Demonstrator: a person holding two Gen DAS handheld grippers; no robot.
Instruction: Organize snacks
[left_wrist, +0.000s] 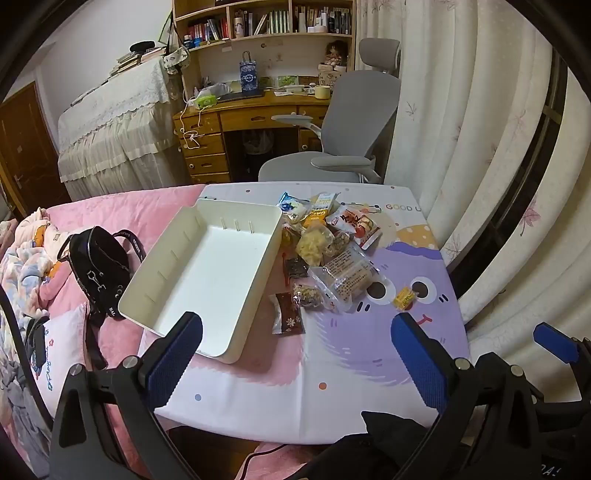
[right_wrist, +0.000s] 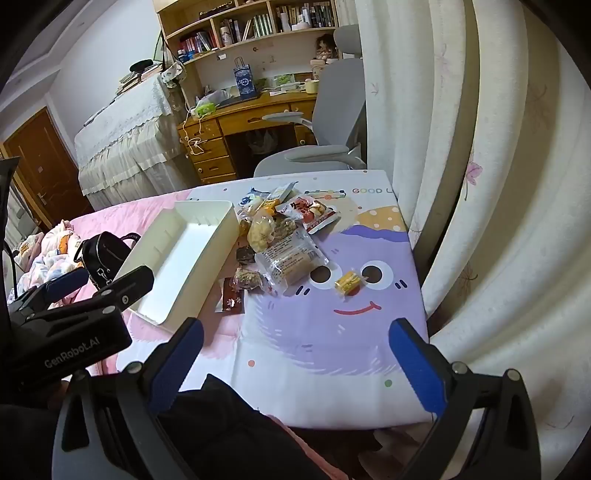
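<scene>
Both my claws, left (left_wrist: 295, 354) and right (right_wrist: 295, 354), gape empty; crinkly snacks (left_wrist: 325, 251) could slip beside the tray (left_wrist: 207, 266).

The right tongs (right_wrist: 295, 354) are wide open with nothing in them, over a bed cover (right_wrist: 332, 350) with a purple smiling face. Far ahead is a pile of snacks (right_wrist: 280, 240). A small yellow snack (right_wrist: 349, 282) lies apart on the right. A white tray (right_wrist: 192, 254) sits left of the pile. The left tongs (right_wrist: 99, 280) are at the left edge.
</scene>
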